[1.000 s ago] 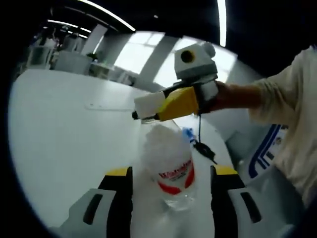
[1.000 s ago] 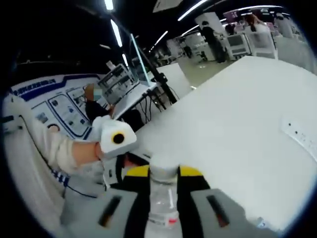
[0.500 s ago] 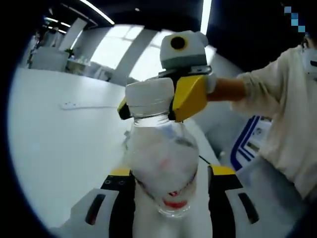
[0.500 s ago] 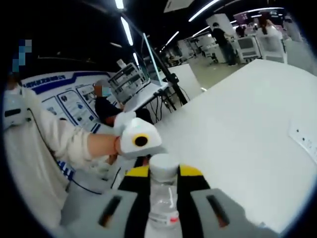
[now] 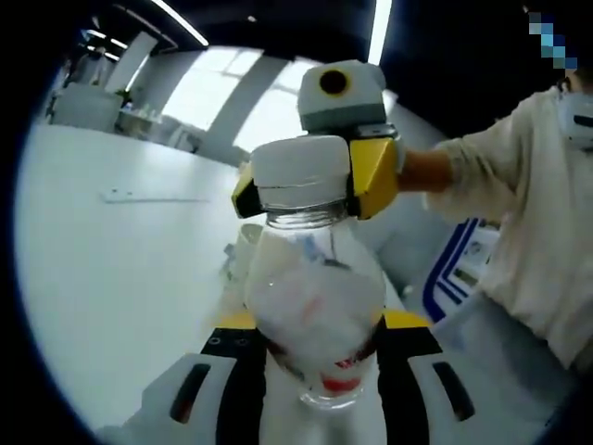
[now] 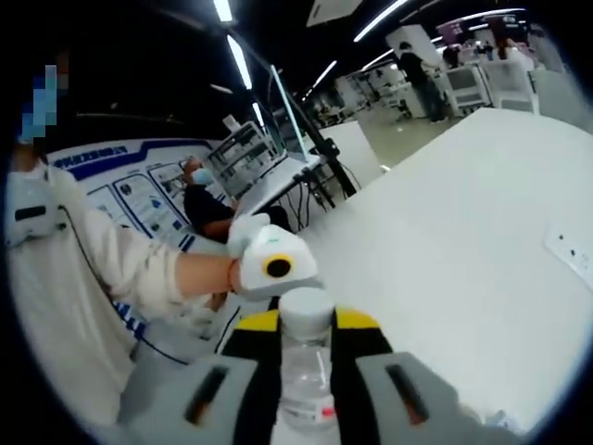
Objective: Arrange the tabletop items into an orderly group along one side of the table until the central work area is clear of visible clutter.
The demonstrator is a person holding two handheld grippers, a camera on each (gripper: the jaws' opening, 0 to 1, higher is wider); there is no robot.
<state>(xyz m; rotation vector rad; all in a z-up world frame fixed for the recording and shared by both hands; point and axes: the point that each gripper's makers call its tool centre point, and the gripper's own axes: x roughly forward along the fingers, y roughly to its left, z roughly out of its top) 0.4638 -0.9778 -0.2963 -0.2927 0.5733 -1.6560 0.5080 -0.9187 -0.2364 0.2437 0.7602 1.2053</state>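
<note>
A clear plastic bottle (image 5: 315,315) with a red-and-white label and a white cap (image 5: 301,171) stands up between the jaws of my left gripper (image 5: 320,375), which press on its lower body. My right gripper (image 5: 308,184) comes in from above right, and its yellow jaws are shut on the cap from both sides. In the right gripper view the same cap (image 6: 306,311) and bottle neck (image 6: 306,380) sit between the jaws of my right gripper (image 6: 309,357). A hand (image 6: 243,243) holds the left gripper just behind the bottle.
The white table (image 5: 102,278) stretches away to the left, with a flat power strip (image 5: 148,197) lying on it, also seen as the power strip (image 6: 574,252) at the right edge. A small pale object (image 5: 246,239) sits behind the bottle. A person's cream sleeve (image 5: 537,222) fills the right side.
The bottle's cap has come up closer to the left camera, with the right gripper's jaws now squarely on either side of it. The left jaws have closed in on the bottle.
</note>
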